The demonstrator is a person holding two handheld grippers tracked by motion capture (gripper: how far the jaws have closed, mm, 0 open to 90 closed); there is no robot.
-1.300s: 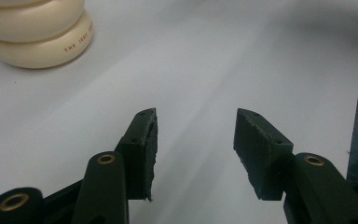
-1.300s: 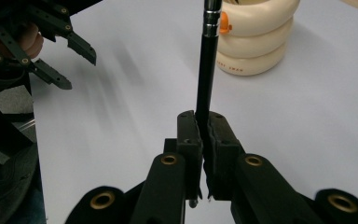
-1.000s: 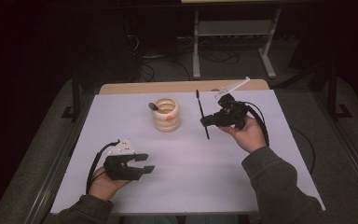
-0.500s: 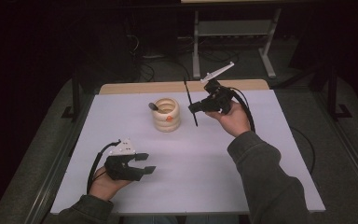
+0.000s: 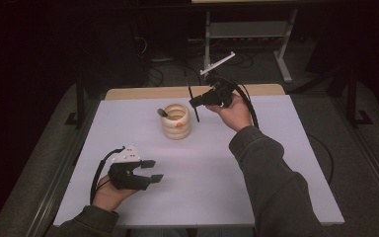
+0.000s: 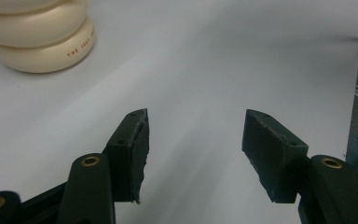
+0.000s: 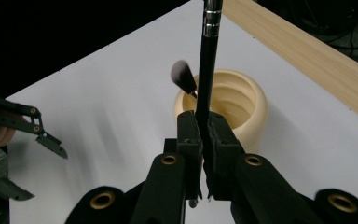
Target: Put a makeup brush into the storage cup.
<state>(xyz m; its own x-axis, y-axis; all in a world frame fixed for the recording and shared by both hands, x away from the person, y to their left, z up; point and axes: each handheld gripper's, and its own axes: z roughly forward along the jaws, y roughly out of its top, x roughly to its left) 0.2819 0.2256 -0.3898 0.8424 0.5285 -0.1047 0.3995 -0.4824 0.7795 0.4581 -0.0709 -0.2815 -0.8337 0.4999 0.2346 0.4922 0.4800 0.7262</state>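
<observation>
Above the cream holder (image 5: 176,121): right gripper (image 5: 201,102) clamps a black brush (image 7: 207,79).
Held upright, prob. to drop in; left gripper (image 5: 152,170) rests w/ jaws apart.

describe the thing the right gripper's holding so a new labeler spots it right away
Start at the cream ribbed pot near the white table's far edge. Just to its right, the right gripper is shut on a thin black brush handle. Unlike the fluffy-tipped brush resting in the pot, it is held above the table, nearly upright.
</observation>
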